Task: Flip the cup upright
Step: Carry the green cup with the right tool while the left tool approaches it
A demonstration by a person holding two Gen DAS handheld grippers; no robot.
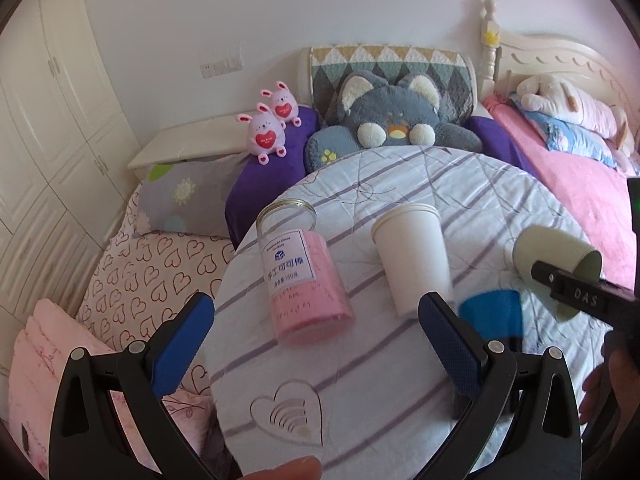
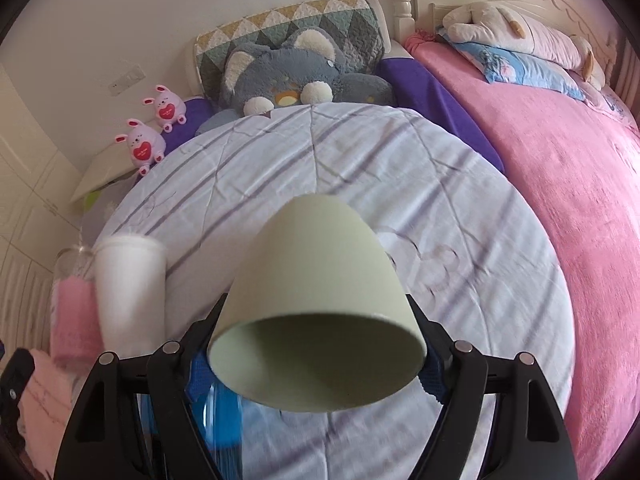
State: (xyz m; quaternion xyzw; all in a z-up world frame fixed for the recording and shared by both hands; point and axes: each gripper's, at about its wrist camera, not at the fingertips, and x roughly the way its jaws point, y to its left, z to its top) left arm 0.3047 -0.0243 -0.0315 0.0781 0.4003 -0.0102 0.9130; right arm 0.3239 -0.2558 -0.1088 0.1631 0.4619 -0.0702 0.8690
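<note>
A pale green cup (image 2: 316,320) is held in my right gripper (image 2: 316,360), lifted above the round table (image 2: 360,168). Its open mouth faces the camera and its base points away. The jaws are shut on its sides near the rim. In the left wrist view the same green cup (image 1: 556,256) hangs at the right in the black right gripper (image 1: 576,292). My left gripper (image 1: 316,328) is open and empty above the table's near side.
A white paper cup (image 1: 412,256) stands upright mid-table. A clear jar with pink filling (image 1: 304,276) stands left of it. A blue object (image 1: 492,312) is blurred beside my left gripper's right finger. Beds, pillows and plush toys surround the table.
</note>
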